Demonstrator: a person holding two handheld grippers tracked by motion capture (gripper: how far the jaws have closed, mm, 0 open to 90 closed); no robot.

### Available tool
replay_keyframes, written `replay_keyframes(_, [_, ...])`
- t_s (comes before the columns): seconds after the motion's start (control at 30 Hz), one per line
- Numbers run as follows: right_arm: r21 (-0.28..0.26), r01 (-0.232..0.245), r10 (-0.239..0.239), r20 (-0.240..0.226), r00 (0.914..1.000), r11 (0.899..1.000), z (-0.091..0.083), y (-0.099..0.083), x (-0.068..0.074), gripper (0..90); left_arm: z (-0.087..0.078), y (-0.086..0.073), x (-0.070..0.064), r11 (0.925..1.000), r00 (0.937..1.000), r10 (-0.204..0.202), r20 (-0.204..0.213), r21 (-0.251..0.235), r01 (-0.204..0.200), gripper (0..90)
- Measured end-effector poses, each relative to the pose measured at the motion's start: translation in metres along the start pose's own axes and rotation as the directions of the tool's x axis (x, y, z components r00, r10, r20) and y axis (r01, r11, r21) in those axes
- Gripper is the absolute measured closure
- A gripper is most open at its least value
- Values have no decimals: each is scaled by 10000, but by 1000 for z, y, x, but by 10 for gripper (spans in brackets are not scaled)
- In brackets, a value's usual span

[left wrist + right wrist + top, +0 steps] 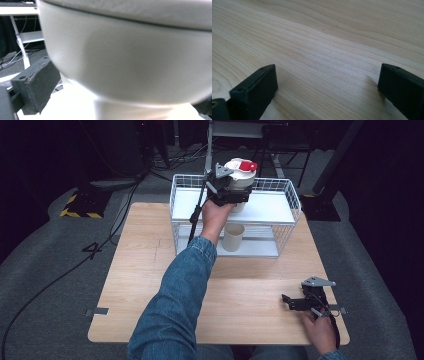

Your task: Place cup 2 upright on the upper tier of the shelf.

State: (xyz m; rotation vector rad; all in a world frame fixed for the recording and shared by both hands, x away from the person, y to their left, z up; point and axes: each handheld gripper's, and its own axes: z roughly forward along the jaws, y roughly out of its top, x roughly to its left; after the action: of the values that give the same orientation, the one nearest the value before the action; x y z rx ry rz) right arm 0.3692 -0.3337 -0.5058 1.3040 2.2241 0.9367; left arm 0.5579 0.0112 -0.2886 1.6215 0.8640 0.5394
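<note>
The left claw (pixel 231 190) is wrapped around a round white plastic pot with a red flap on its lid (pixel 240 174). The pot is up at the top shelf of the white wire rack (pixel 292 202), which stands at the far edge of the light wooden desk (pixel 145 270). I cannot tell if the pot sits on the shelf or hangs just over it. The pot stands straight up, and the claw comes at it from the near side, level with the shelf. In the left gripper view the pot's white side (pixel 130 57) is right up against the camera, between the two black jaws.

A small cream cup (pixel 233 237) stands on the lower shelf, right under the pot.

The right claw (pixel 290 301) lies by the desk's near right corner, wide open, holding nothing. It is well apart from the rack, so the left hand is much nearer the pot.
</note>
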Motion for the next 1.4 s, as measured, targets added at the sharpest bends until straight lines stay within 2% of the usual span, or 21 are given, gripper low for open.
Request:
replay_keyframes(0.17, [2, 0, 0, 14, 10000, 10000, 0, 0, 0, 28, -8, 2, -1, 10000, 10000, 96, 7, 3, -96, 9])
replay_keyframes(0.33, [2, -1, 1, 13, 10000, 10000, 0, 0, 0, 28, -23, 5, -3, 9988, 9989, 476, -38, 70, -476, 6])
replay_keyframes(0.43, [4, -1, 1, 13, 10000, 10000, 0, 0, 0, 28, -31, 6, -3, 9991, 9990, 435, 79, 8, -435, 6])
replay_keyframes(0.6, [-3, 16, -16, 15, 10000, 10000, 0, 0, 0, 28, -55, 5, -8, 9989, 9983, 476, 326, -42, -475, 8])
replay_keyframes(0.63, [-3, 16, -16, 15, 10000, 10000, 0, 0, 0, 28, -55, 5, -8, 9989, 9983, 476, 326, -42, -475, 8])
replay_keyframes(0.67, [4, 5, -5, 7, 10000, 10000, 0, 0, 0, 28, -63, 3, -12, 9985, 9974, 551, 457, -76, -548, 9])
replay_keyframes(0.7, [4, 5, -5, 7, 10000, 10000, 0, 0, 0, 28, -63, 3, -12, 9985, 9974, 551, 457, -76, -548, 9])
replay_keyframes(0.73, [0, 13, -13, 9, 10000, 10000, 0, 0, 0, 28, -72, 2, -15, 9979, 9963, 641, 567, -22, -640, 9])
replay_keyframes(0.77, [4, 5, -5, 8, 10000, 10000, 0, 0, 0, 27, -72, 2, -15, 9979, 9963, 641, 567, -22, -640, 10])
replay_keyframes(0.8, [14, 36, -36, 9, 10000, 10000, 0, 0, 0, 27, -82, 0, -18, 9975, 9953, 705, 657, -18, -706, 10])
replay_keyframes(0.83, [14, 36, -36, 9, 10000, 10000, 0, 0, 0, 27, -82, 0, -18, 9975, 9953, 705, 657, -18, -706, 10])
replay_keyframes(0.9, [16, 36, -36, 7, 10000, 10000, 0, 0, 0, 27, -94, -4, -20, 9975, 9950, 711, 699, -110, -705, 14])
replay_keyframes(0.97, [17, 38, -38, 10, 10000, 10000, 0, 0, 0, 26, -98, -5, -20, 9979, 9954, 649, 708, -96, -644, 14])
replay_keyframes(1.0, [18, 38, -38, 7, 10000, 10000, 0, 0, 0, 25, -108, -7, -21, 9978, 9950, 657, 757, -76, -653, 14])
replay_keyframes(1.03, [18, 38, -38, 7, 10000, 10000, 0, 0, 0, 25, -108, -7, -21, 9978, 9950, 657, 757, -76, -653, 14])
replay_keyframes(1.17, [20, 44, -44, 12, 10000, 10000, 0, 0, 0, 24, -130, -9, -25, 9947, 9929, 1023, 606, -194, -1013, 15])
replay_keyframes(1.2, [35, 69, -69, 16, 10000, 10000, 1, 0, 0, 19, -139, -12, -28, 9942, 9925, 1063, 607, -227, -1051, 15])
replay_keyframes(1.23, [46, 58, -58, 29, 10000, 10000, 1, 0, 0, 19, -139, -12, -28, 9942, 9925, 1063, 607, -227, -1051, 15])
replay_keyframes(1.27, [46, 59, -59, 30, 10000, 10000, 1, 0, 0, 19, -149, -16, -31, 9943, 9921, 1062, 668, -196, -1051, 15])
replay_keyframes(1.3, [46, 59, -59, 30, 10000, 10000, 1, 0, 0, 19, -149, -16, -31, 9943, 9921, 1062, 668, -196, -1051, 16])
replay_keyframes(1.4, [46, 42, -42, 17, 10000, 10000, 1, 0, 0, 17, -165, -26, -36, 9921, 9900, 1251, 648, -71, -1249, 18])
